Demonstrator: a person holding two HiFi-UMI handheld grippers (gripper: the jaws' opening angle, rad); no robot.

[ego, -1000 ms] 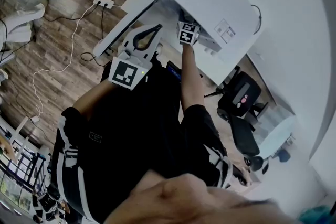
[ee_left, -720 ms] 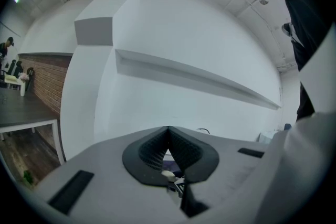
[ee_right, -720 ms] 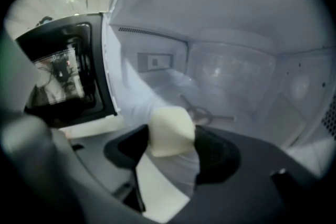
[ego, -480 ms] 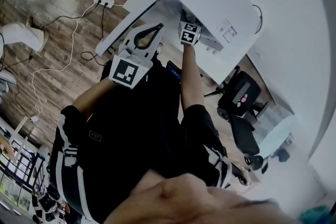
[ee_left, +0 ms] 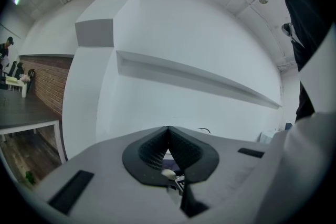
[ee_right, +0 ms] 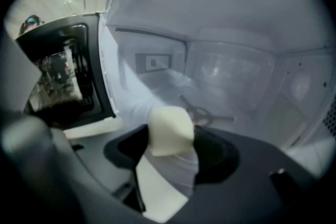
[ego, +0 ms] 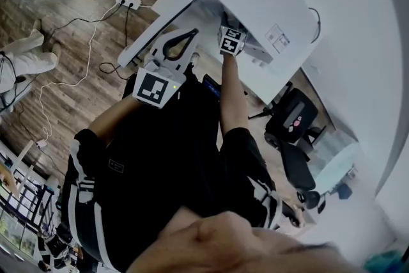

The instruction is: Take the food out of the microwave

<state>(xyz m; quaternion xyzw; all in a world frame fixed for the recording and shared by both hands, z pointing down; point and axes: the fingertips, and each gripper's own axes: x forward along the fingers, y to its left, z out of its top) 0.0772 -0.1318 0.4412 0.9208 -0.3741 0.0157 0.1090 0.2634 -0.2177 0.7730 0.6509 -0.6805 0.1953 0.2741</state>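
Observation:
My right gripper [ee_right: 170, 132] is inside the white microwave [ee_right: 236, 68] and is shut on a pale cream piece of food [ee_right: 169, 131], held just above the cavity floor. The turntable hub [ee_right: 202, 113] lies bare behind the food. The microwave's dark door [ee_right: 63, 76] stands open at the left. In the head view the right gripper [ego: 230, 40] reaches into the microwave [ego: 265, 0], so its jaws are hidden there. My left gripper [ego: 190, 34] hangs in front of the table edge. Its jaws [ee_left: 168, 129] meet at the tips with nothing between them.
The microwave sits on a white table [ego: 160, 16]. A power strip [ego: 126, 4] and cables lie on the wooden floor to the left. A black office chair [ego: 291, 118] stands at the right. A dark table [ee_left: 21, 107] by a brick wall is far left.
Both grippers hold nearly still. A person at the far left of the floor in the head view has shifted position.

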